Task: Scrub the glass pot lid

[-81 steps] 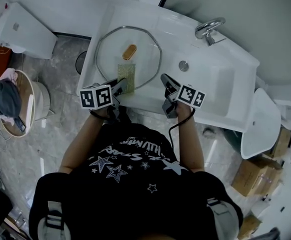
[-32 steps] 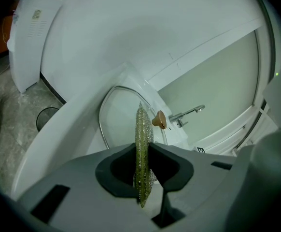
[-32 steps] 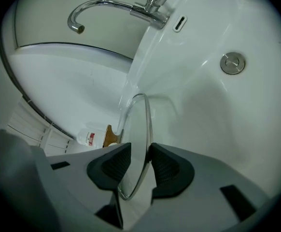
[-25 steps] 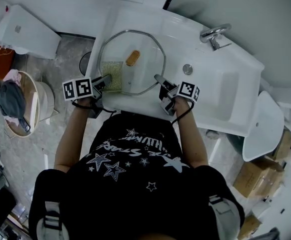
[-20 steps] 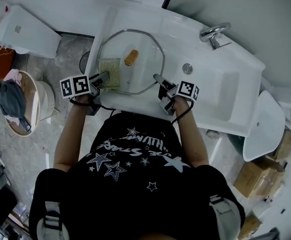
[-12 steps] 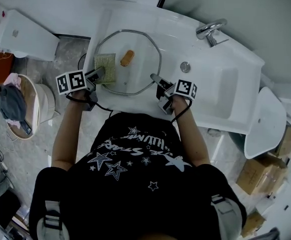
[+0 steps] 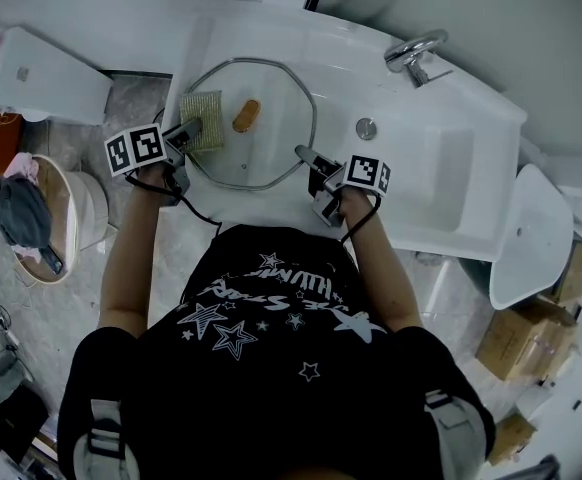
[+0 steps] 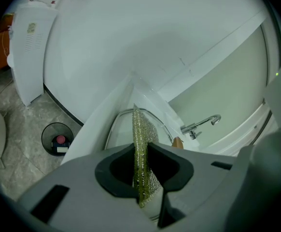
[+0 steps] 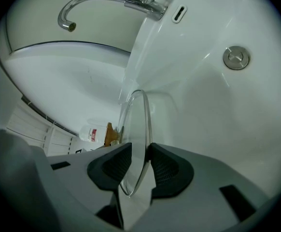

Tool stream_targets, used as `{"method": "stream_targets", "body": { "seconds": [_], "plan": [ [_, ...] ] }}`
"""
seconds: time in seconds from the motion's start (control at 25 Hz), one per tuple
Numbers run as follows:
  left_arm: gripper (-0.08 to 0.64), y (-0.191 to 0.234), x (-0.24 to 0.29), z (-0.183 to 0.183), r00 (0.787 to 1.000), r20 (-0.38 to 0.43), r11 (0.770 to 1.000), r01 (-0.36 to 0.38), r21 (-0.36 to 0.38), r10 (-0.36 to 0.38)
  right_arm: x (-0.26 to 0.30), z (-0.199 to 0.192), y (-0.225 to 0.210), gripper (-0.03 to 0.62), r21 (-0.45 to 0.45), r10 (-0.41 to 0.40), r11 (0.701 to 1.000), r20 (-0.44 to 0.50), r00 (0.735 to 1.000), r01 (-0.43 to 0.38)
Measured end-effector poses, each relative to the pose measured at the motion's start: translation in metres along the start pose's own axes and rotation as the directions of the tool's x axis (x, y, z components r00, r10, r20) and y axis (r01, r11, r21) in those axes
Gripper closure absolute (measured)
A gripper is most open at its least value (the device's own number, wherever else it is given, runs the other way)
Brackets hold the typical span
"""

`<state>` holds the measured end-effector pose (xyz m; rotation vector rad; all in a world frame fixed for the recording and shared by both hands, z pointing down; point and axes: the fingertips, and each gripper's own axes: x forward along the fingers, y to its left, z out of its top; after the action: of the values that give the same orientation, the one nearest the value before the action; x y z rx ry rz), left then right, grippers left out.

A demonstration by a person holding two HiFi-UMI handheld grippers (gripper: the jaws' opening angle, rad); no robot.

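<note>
Two claws, two jobs going on. The left gripper [image 7: 189,128] is clamped on a flat yellow-green mesh scouring pad [image 7: 199,106]. The right gripper [image 7: 303,154] has its jaws pinched on the near rim of the round, metal-rimmed glass pot lid [image 7: 266,140]. That lid lies on the left side of the white ceramic sink [image 7: 426,173], with its amber oval knob [image 7: 245,115] facing up. The pad sits on the lid's left edge, near the knob but not touching it.

Looks like mid-scrub to me, working the outer ring of the glass. The next stroke probably wants the pad dragged across or around the glass with some pressure. It also has to steer clear of the knob while the right claw hangs on, so the lid doesn't skate around.
</note>
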<state>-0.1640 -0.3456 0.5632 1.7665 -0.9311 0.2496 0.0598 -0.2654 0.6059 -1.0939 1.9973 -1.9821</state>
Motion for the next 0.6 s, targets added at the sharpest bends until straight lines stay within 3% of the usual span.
{"method": "stream_targets", "body": {
  "seconds": [0.6],
  "plan": [
    [0.489, -0.005, 0.032, 0.035, 0.999, -0.032, 0.996, -0.014, 0.083, 0.016, 0.000, 0.001, 0.000, 0.469, 0.008, -0.007, 1.000, 0.008, 1.000, 0.007]
  ]
}}
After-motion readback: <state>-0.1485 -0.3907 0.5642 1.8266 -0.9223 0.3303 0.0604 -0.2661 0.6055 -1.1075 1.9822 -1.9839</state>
